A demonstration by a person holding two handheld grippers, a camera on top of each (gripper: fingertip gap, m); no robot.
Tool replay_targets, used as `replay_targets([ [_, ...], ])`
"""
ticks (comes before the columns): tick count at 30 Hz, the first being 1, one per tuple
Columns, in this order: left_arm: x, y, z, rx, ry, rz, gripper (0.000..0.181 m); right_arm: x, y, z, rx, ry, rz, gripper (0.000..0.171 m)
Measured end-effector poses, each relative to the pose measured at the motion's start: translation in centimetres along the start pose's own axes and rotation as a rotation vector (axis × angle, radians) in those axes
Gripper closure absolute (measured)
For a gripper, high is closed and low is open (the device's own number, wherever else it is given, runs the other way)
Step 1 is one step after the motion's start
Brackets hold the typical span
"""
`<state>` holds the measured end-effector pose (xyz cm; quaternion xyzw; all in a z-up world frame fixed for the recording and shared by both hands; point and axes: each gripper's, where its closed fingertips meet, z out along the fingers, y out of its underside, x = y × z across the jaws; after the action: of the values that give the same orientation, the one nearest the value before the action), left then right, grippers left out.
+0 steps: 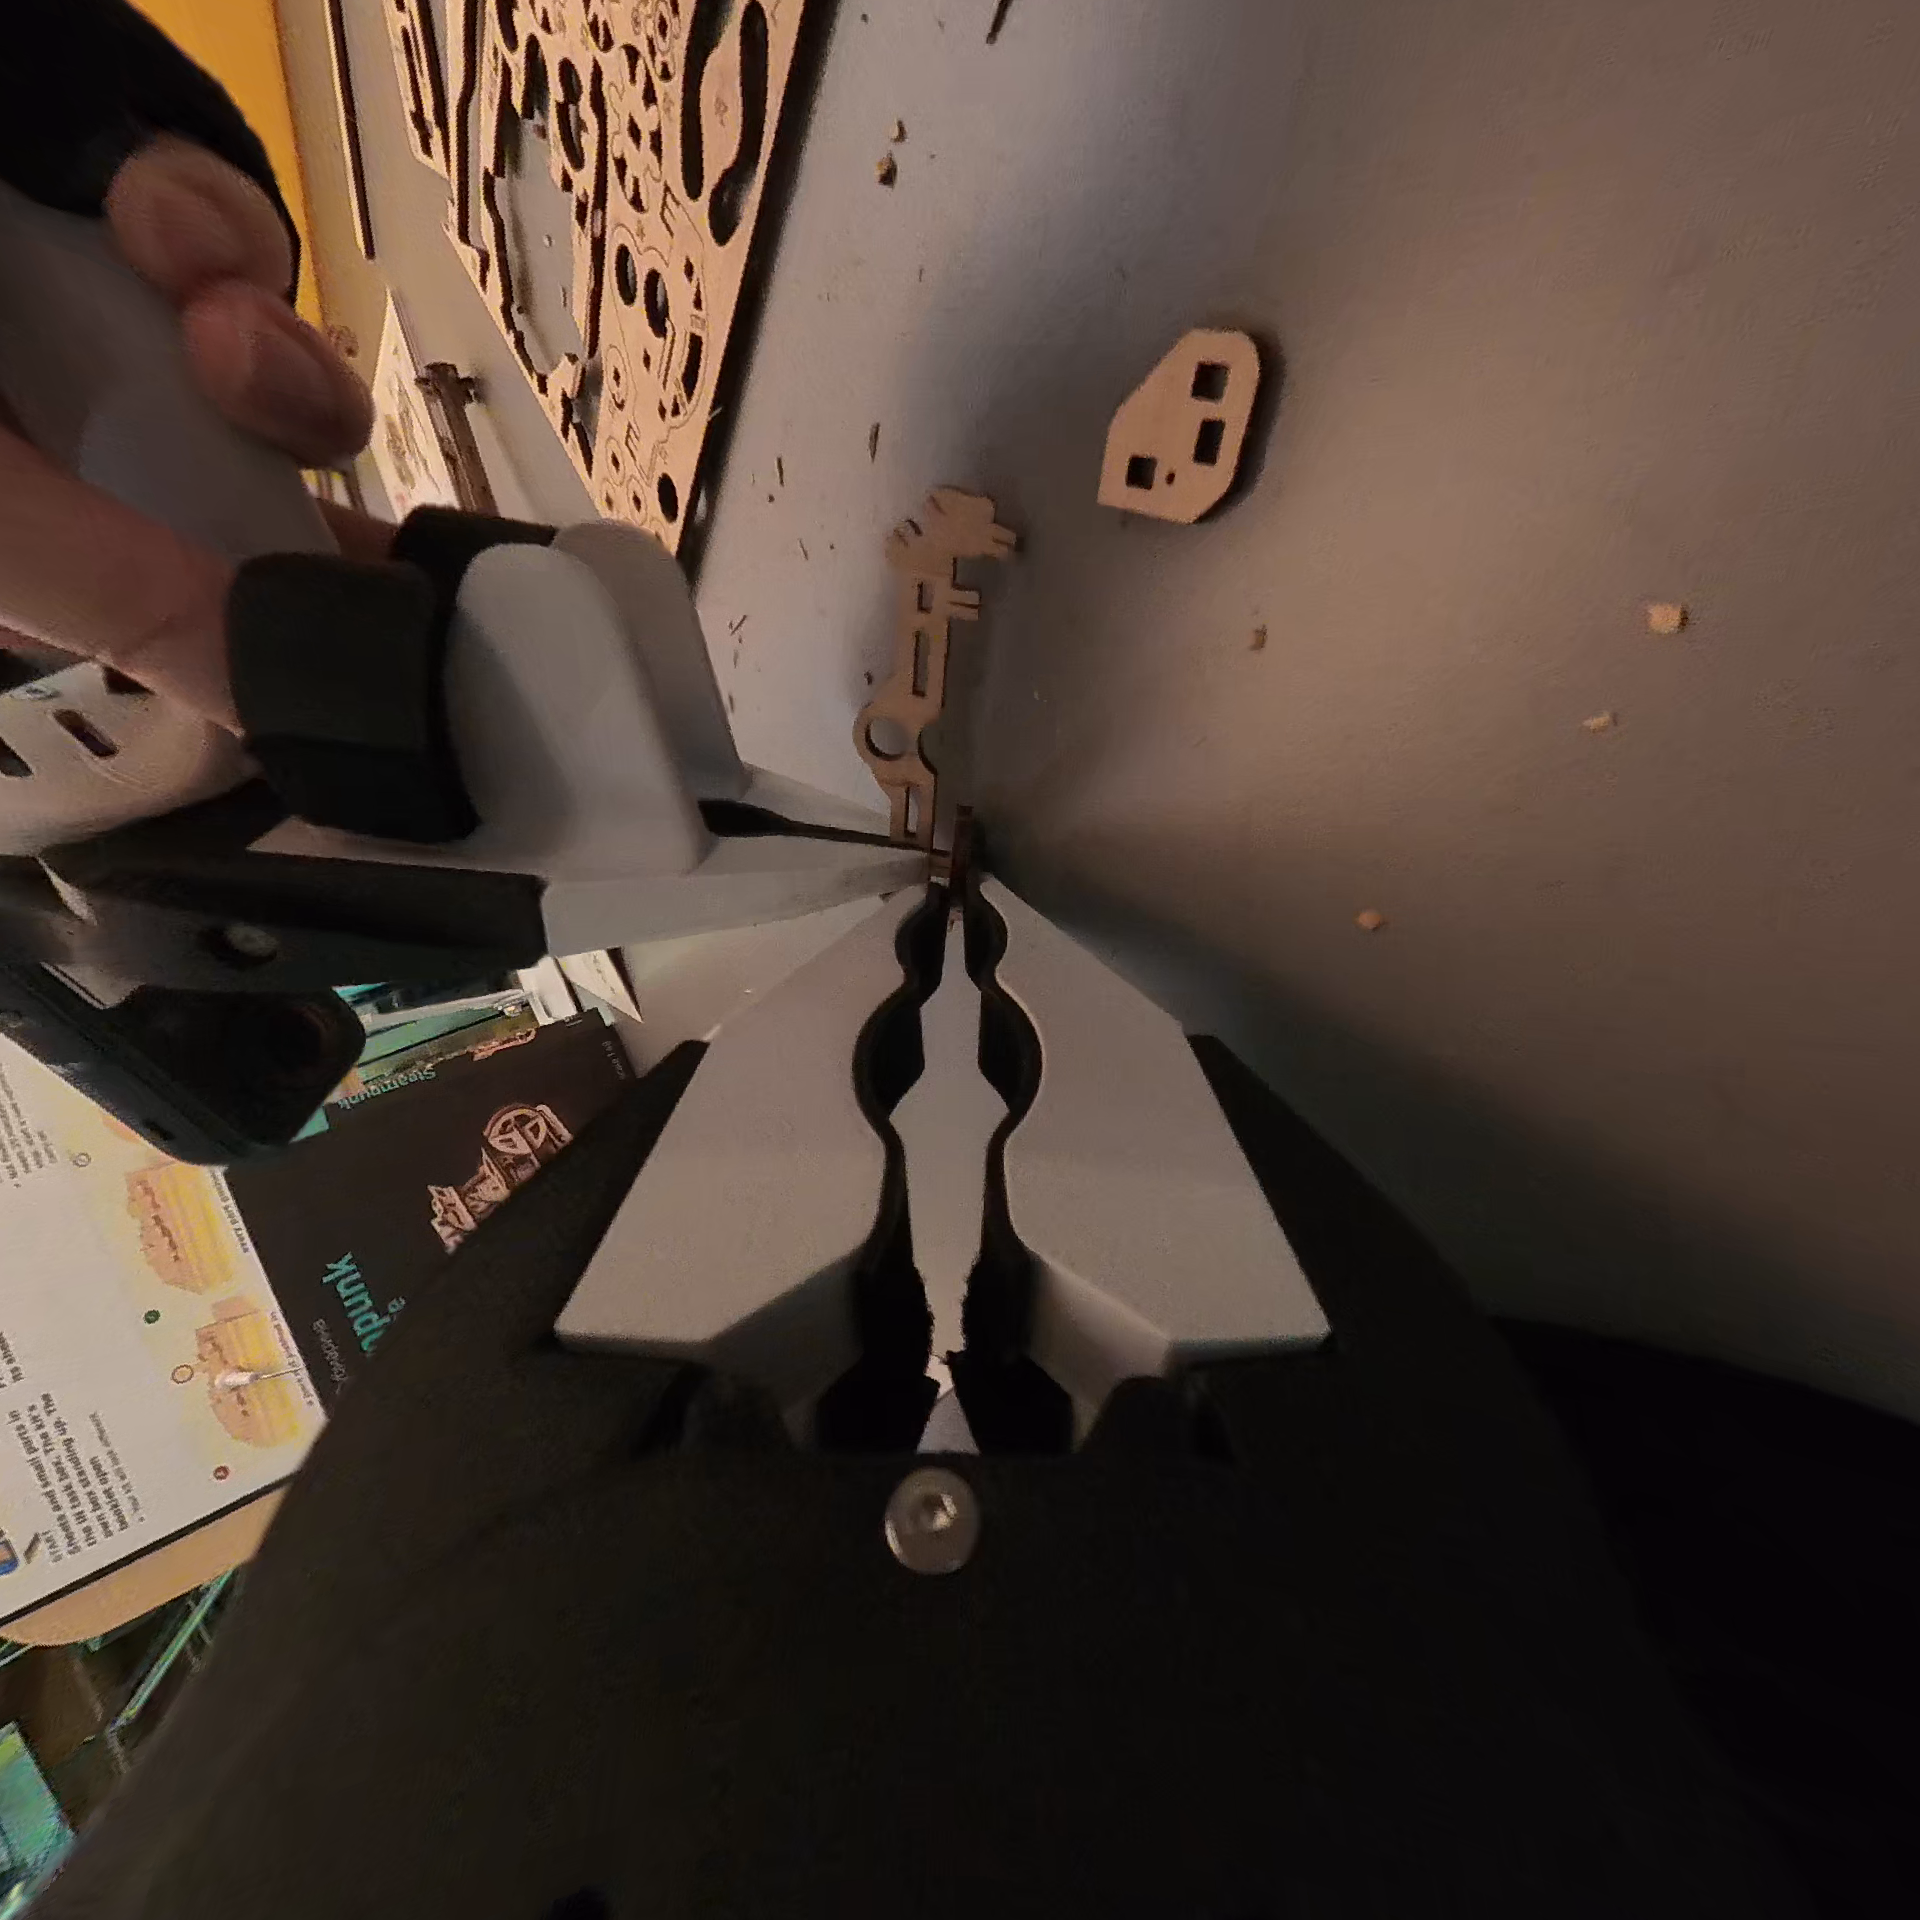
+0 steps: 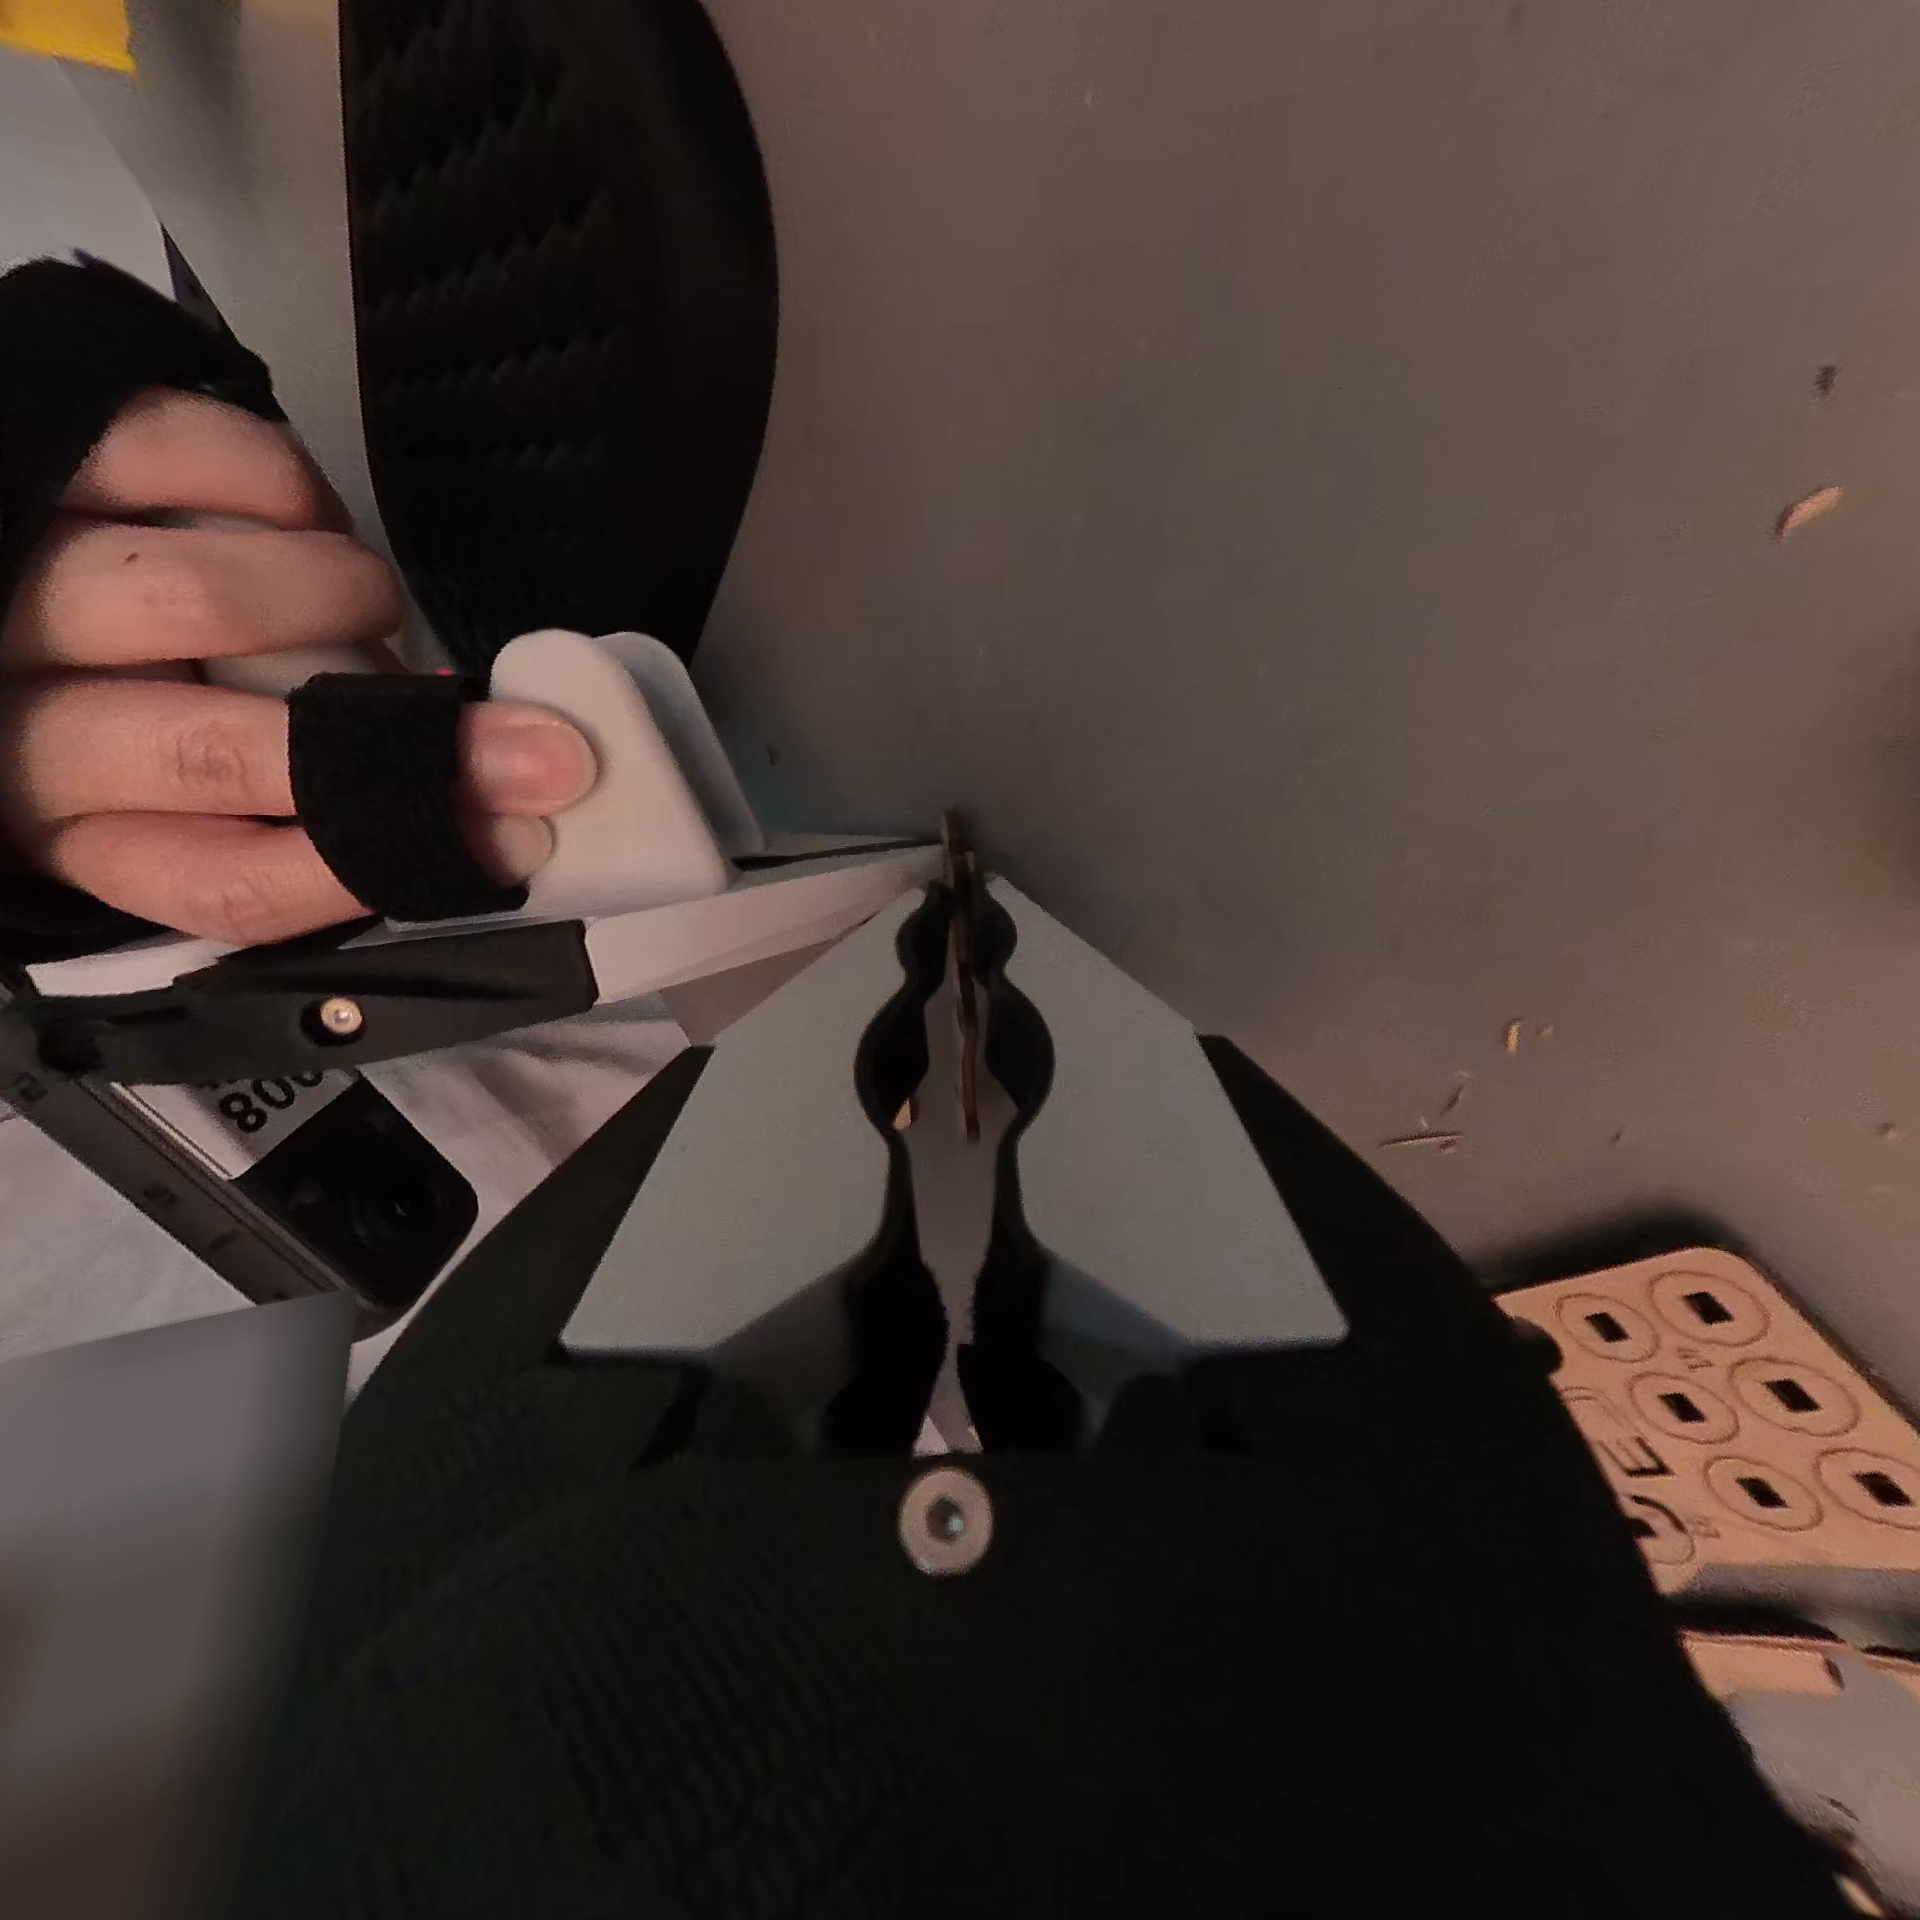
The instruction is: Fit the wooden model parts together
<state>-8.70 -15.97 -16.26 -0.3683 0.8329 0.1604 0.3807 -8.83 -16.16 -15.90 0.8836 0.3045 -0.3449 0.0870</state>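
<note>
Grippers meet tip to tip over a grey table, each seen from its own wrist camera.

In the left wrist view, the left gripper has its fingers drawn almost together, pinching a small dark wooden piece edge-on at the very tips. The right gripper comes in from nine o'clock, its fingers nearly shut and its point touching the same spot. It holds a long slotted wooden part, which runs from the tips toward twelve o'clock, with a round hole low down and a notched head at the far end. A person's hand grips that tool at ten o'clock. A flat wooden plate with three square holes lies apart at one o'clock. A laser-cut parts sheet lies at eleven o'clock, and an instruction booklet lies at eight o'clock. Wood crumbs are scattered at three o'clock.

In the right wrist view, the right gripper is closed down on the slotted part, seen there as a thin edge running back between the fingers toward six o'clock. The left gripper enters from nine o'clock, held by a hand with a black strap across one finger. Another wooden sheet with oval outlines lies at four o'clock.
</note>
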Motion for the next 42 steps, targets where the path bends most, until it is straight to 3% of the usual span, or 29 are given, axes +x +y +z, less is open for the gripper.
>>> replay_targets([
  [7,-0.1,0.27,0.12,-0.014,-0.045,0.027,0.18,-0.07,-0.13,0.28,0.026,0.037,-0.058,0.168],
  [11,-0.14,0.35,0.18,-0.015,-0.051,0.052,0.18,-0.06,-0.22,0.23,0.018,-0.042,0.006,0.167],
  [24,-0.18,0.29,0.28,-0.014,-0.029,0.068,0.18,0.06,0.15,0.06,-0.077,-0.069,-0.082,0.166],
  [42,-0.18,0.25,0.35,-0.014,-0.03,0.071,0.18,0.11,-0.25,-0.28,-0.052,-0.155,-0.057,0.169],
])
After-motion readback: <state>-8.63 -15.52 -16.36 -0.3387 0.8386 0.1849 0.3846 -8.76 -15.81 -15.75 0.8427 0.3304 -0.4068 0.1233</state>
